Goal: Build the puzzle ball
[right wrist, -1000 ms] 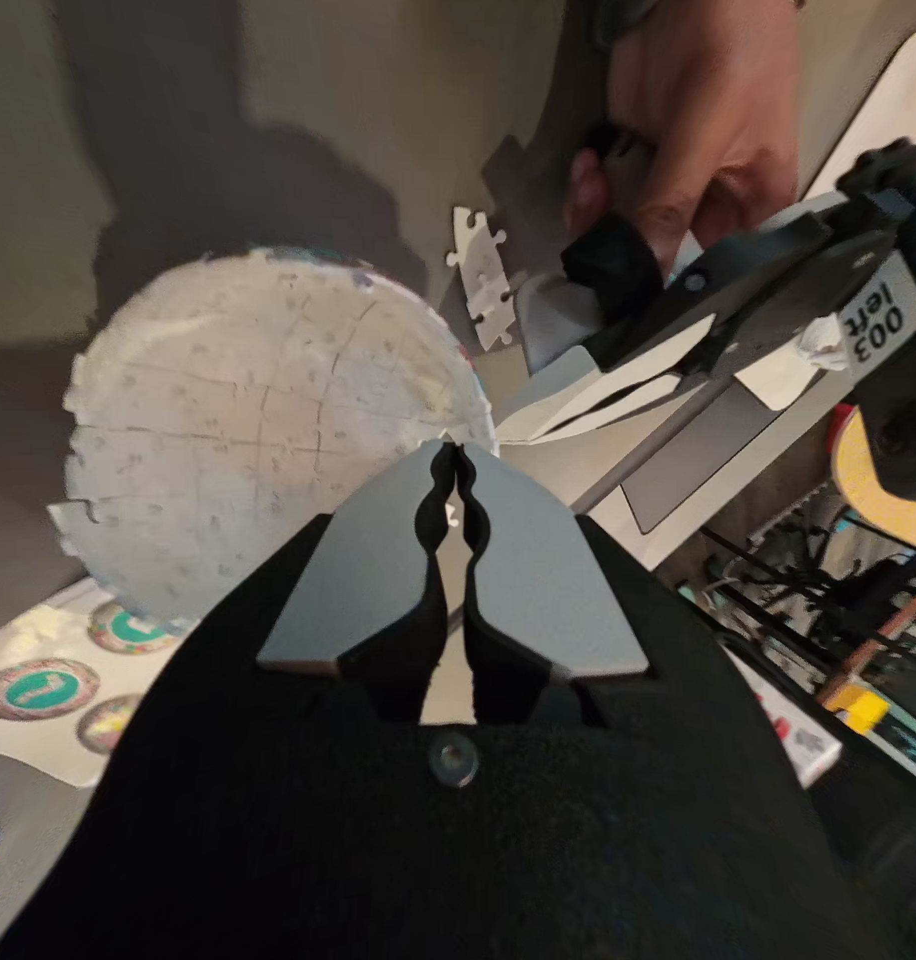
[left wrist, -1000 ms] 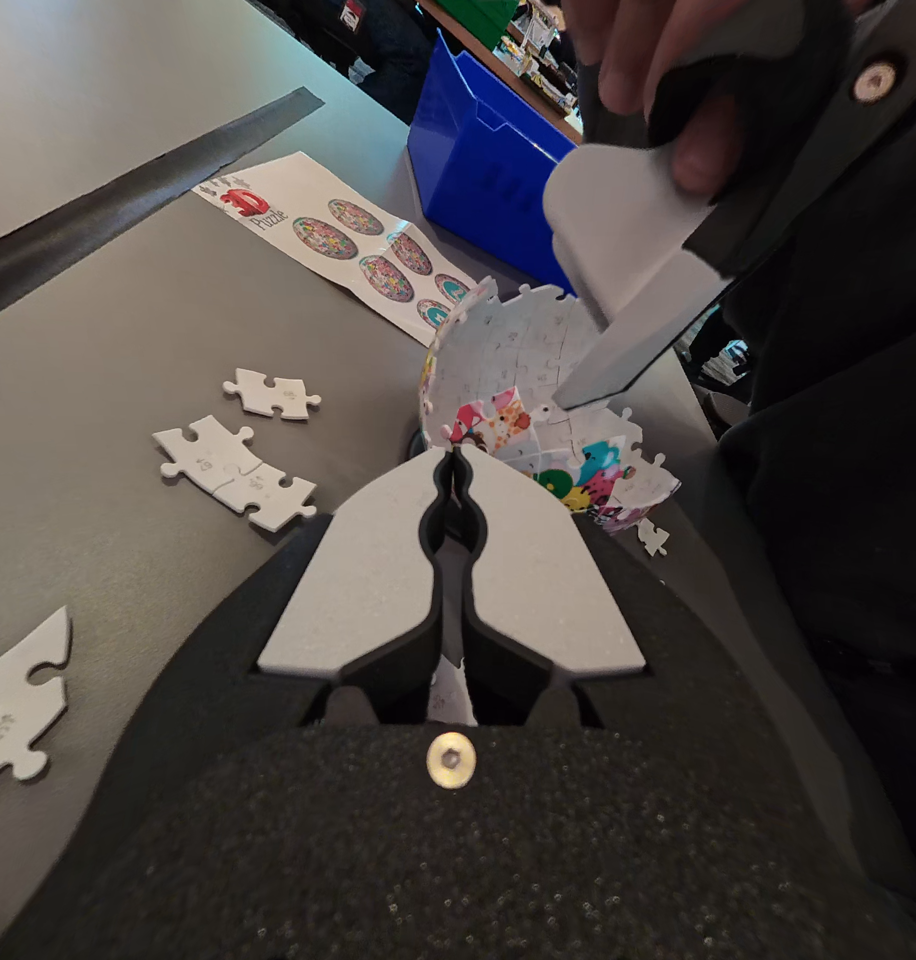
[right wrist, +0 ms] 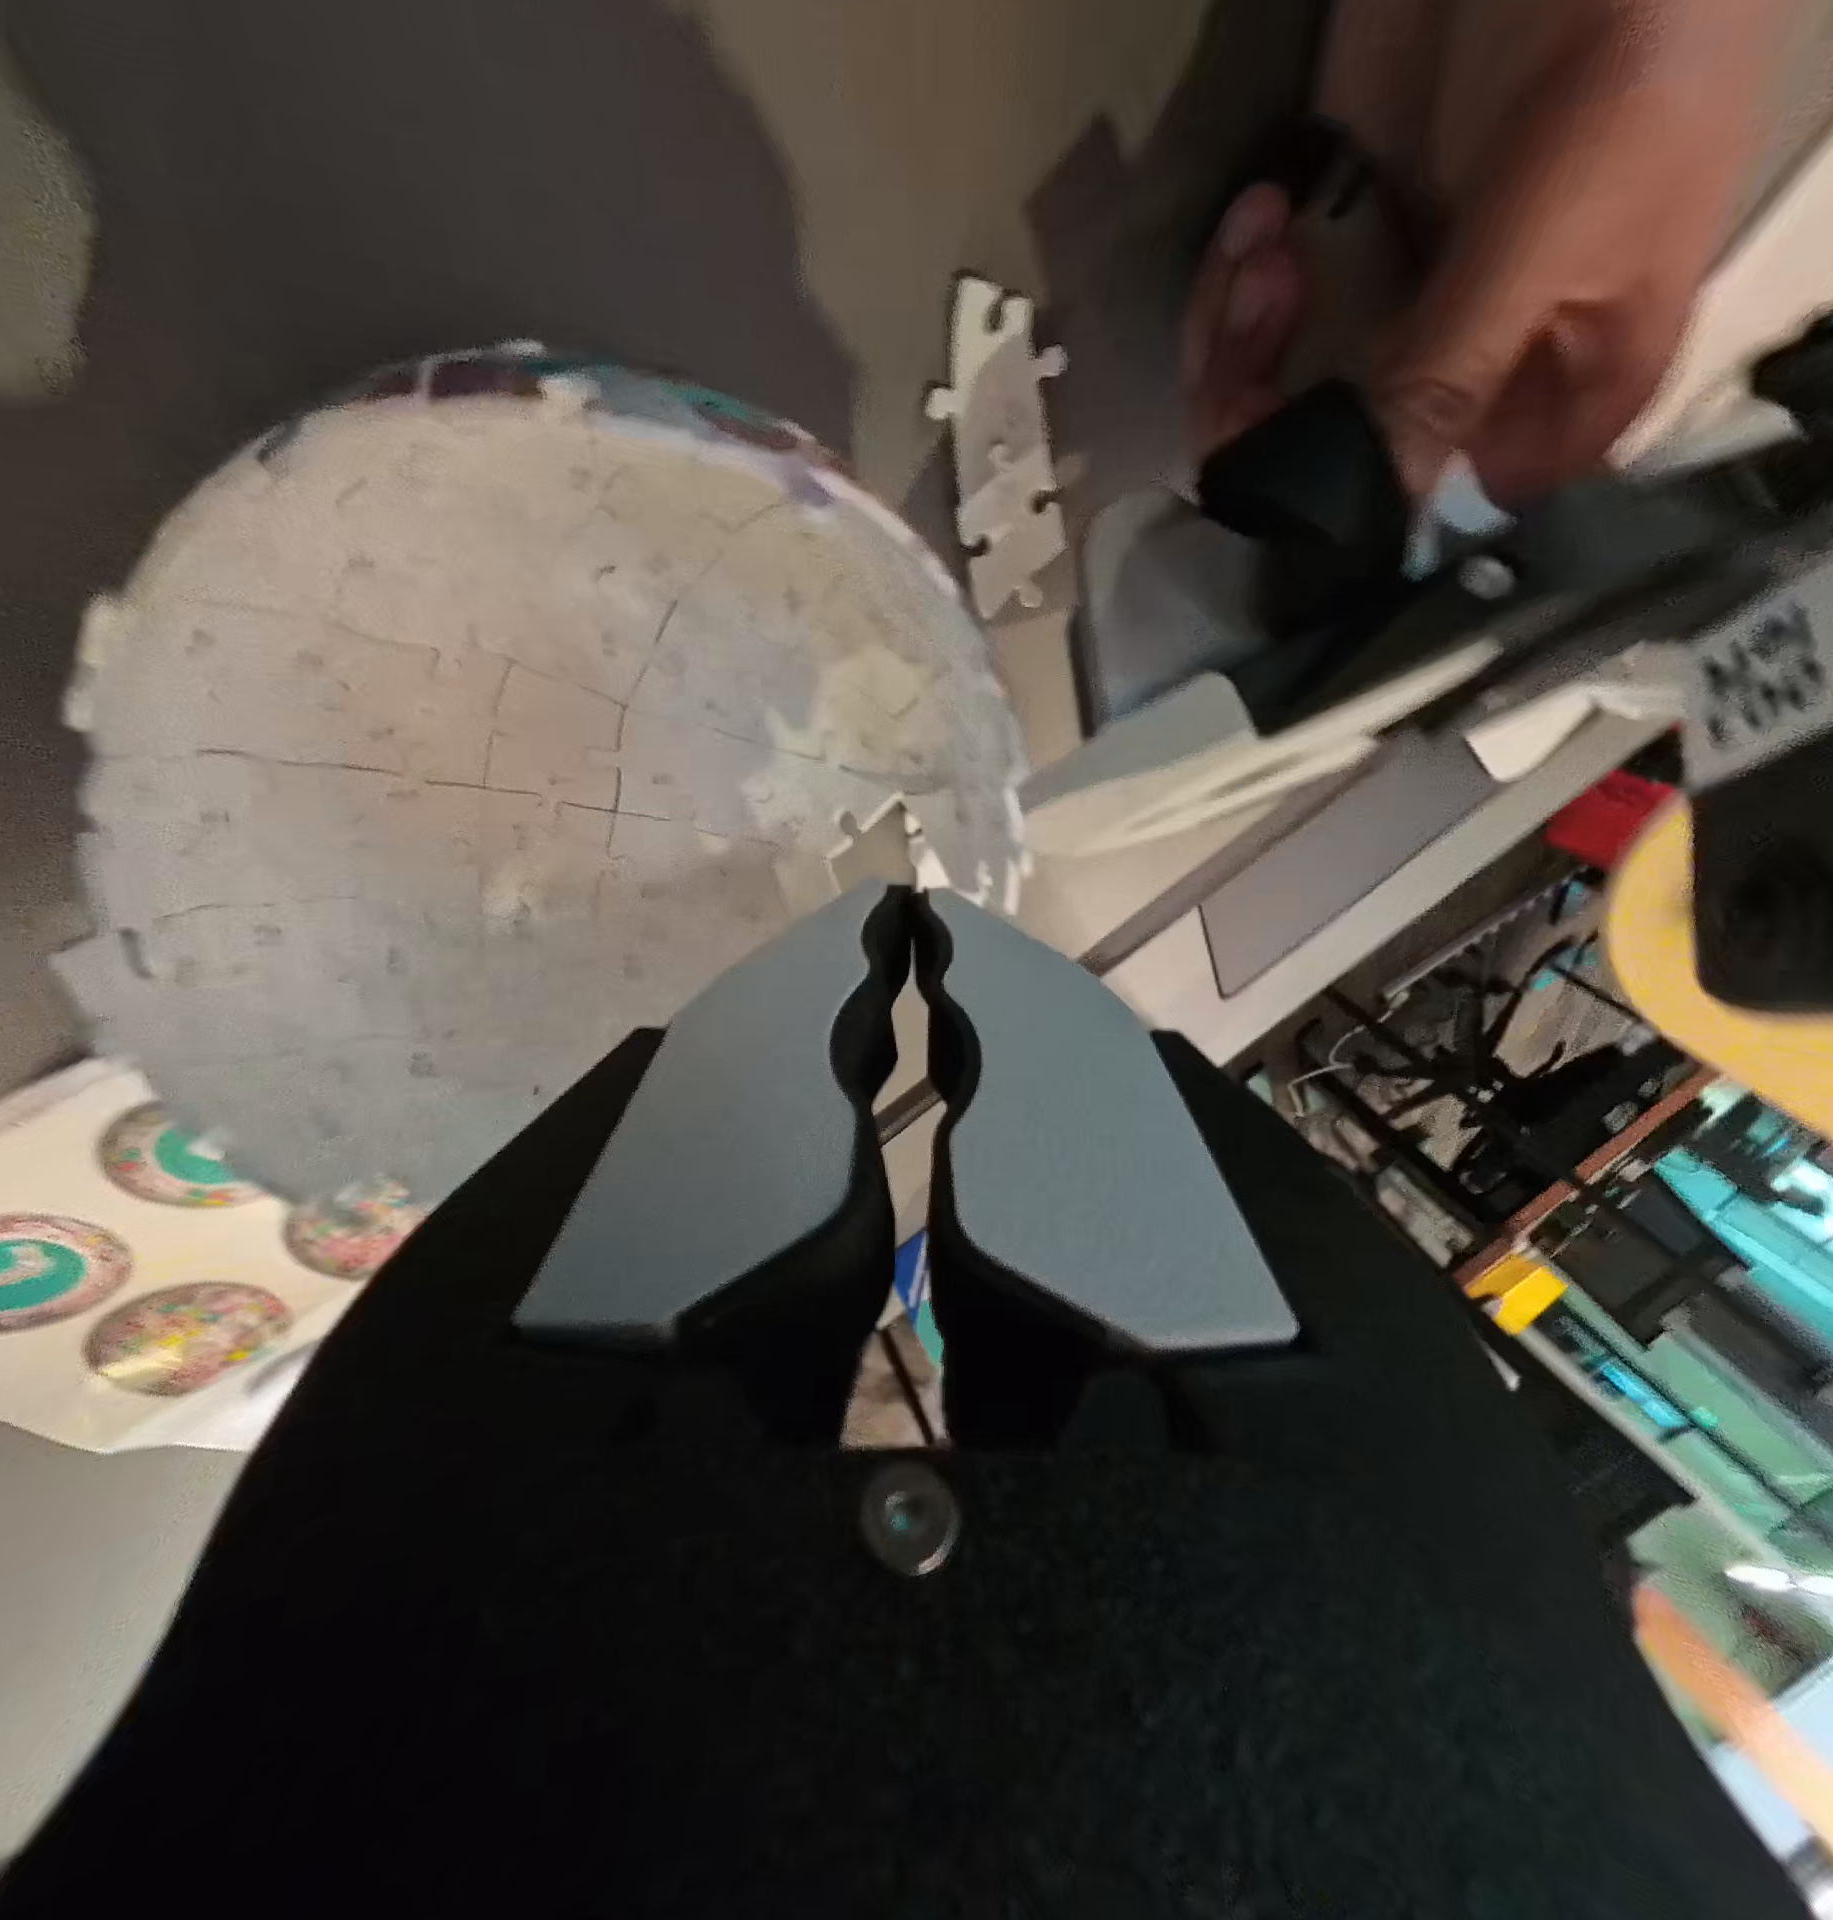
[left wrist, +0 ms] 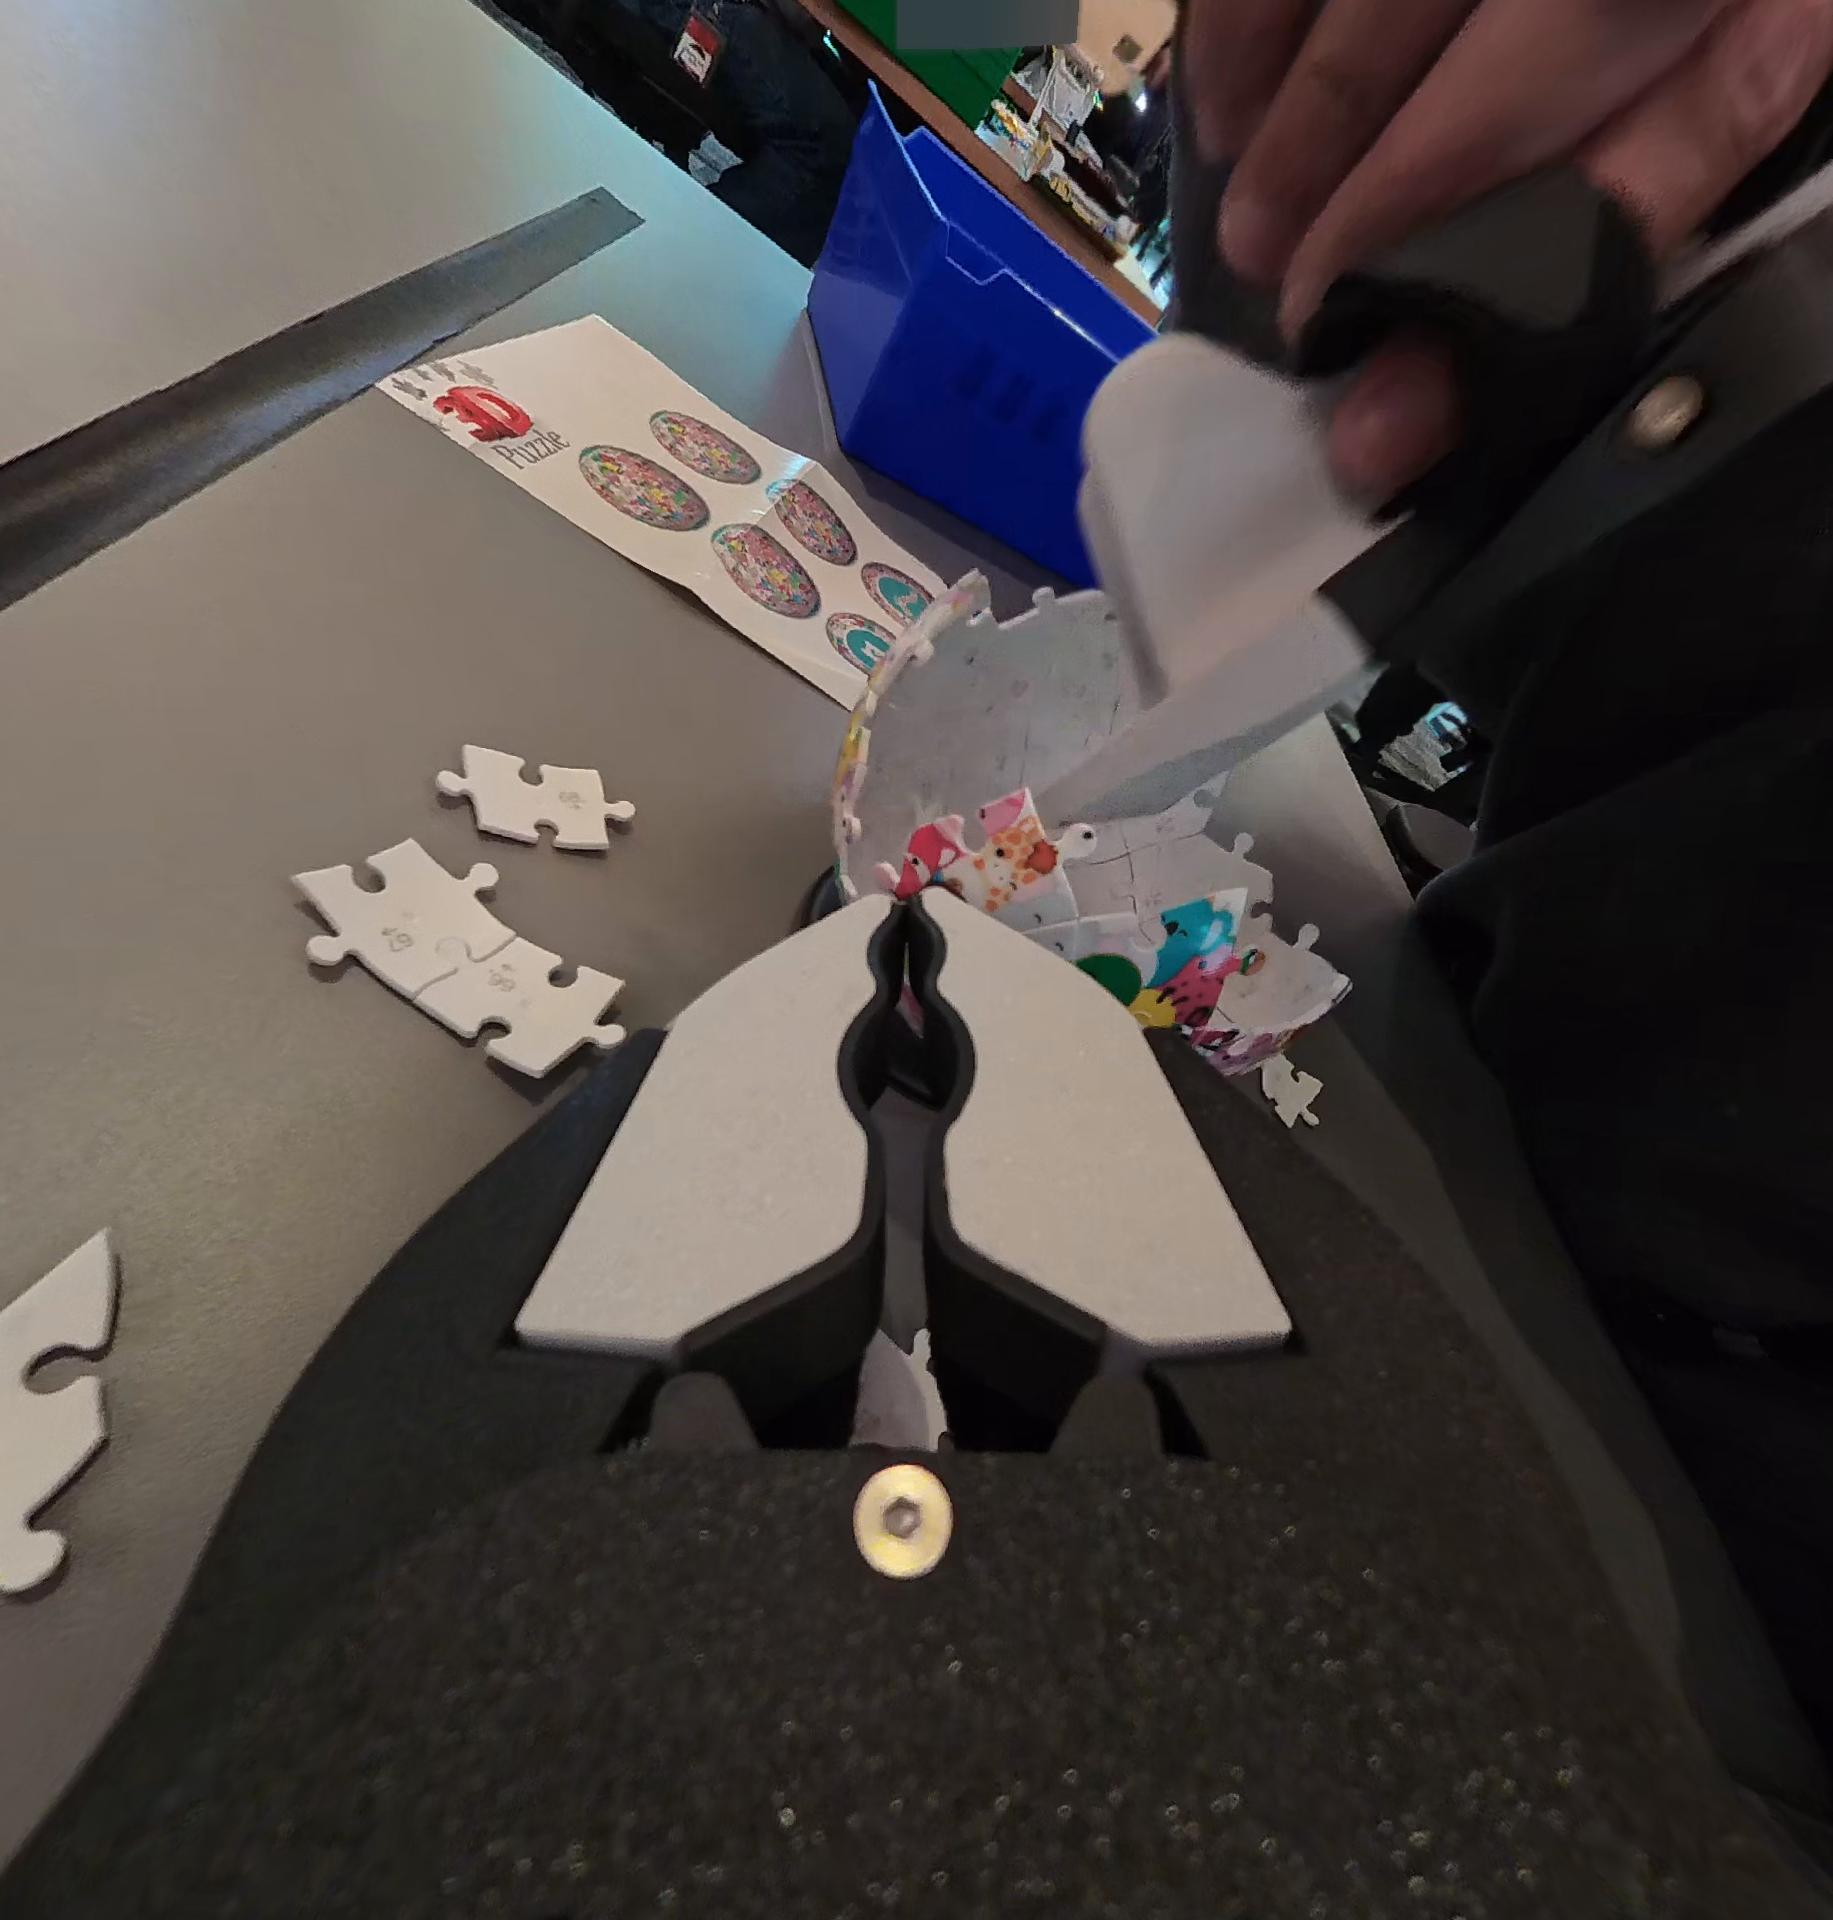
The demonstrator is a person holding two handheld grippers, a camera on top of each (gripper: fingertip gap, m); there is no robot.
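The left gripper (left wrist: 907, 914) is clamped on the near rim of the puzzle ball (left wrist: 1005, 727); the right gripper (right wrist: 910, 902), tips together, pinches a piece (right wrist: 876, 836) at the same rim

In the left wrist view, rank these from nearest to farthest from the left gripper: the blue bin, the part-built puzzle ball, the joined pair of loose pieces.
1. Part-built puzzle ball, right at the left gripper tips.
2. Joined pair of loose pieces, on the table to the left.
3. Blue bin, far back, behind the ball.

Half-built puzzle ball (left wrist: 1005, 769), open white-lined bowl tilted on grey table, loose white pieces (left wrist: 455, 940) nearby.
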